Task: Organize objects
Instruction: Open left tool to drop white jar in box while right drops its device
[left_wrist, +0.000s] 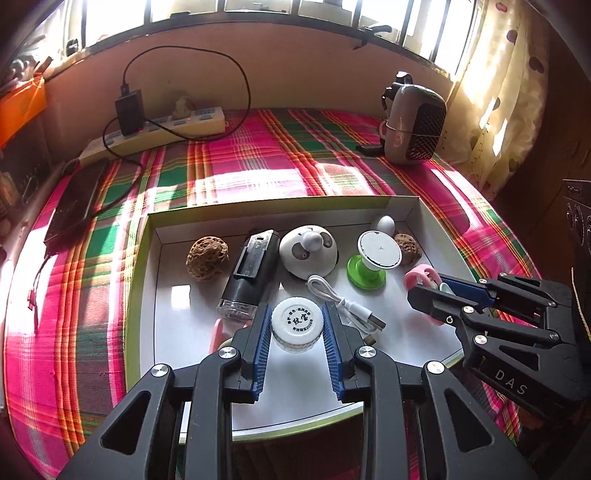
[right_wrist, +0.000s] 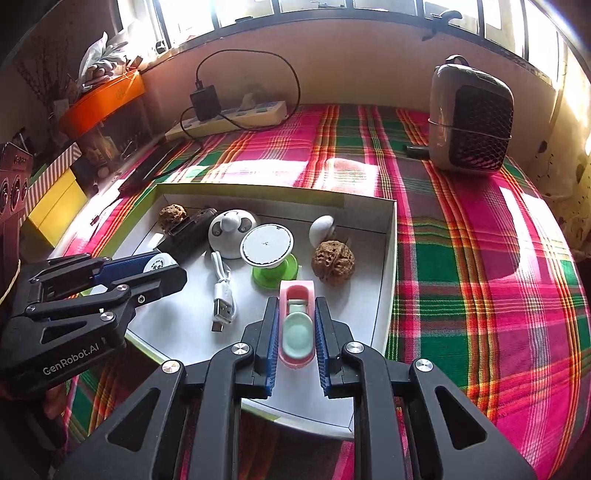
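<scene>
The plaid cloth (right_wrist: 461, 236) in pink, green and orange covers the whole surface under a bright window, and sun patches wash out parts of the weave. On it sits the shallow white box (left_wrist: 413, 210), its near edge cut off behind the tongs in both views. Back by the wall, a power strip (left_wrist: 177, 125) with a black adapter, and off to the right a small heater (right_wrist: 472, 118); the shelf clutter on the left is too dark to read. Inside the box: a black device (left_wrist: 247, 269), a round white fan (left_wrist: 308, 249), a green-footed stand (right_wrist: 269, 247), two walnuts (right_wrist: 334, 262), a coiled white cable (right_wrist: 221, 291). Now the left gripper (left_wrist: 297, 330), narrowed and clamped on a small white jar (left_wrist: 297, 325), held just over the box floor; the lid print is too small to read. The right gripper (right_wrist: 297, 328) is pinched tight on a pink toy tub (right_wrist: 297, 325) with a pale green insert, over the box's near right part.
</scene>
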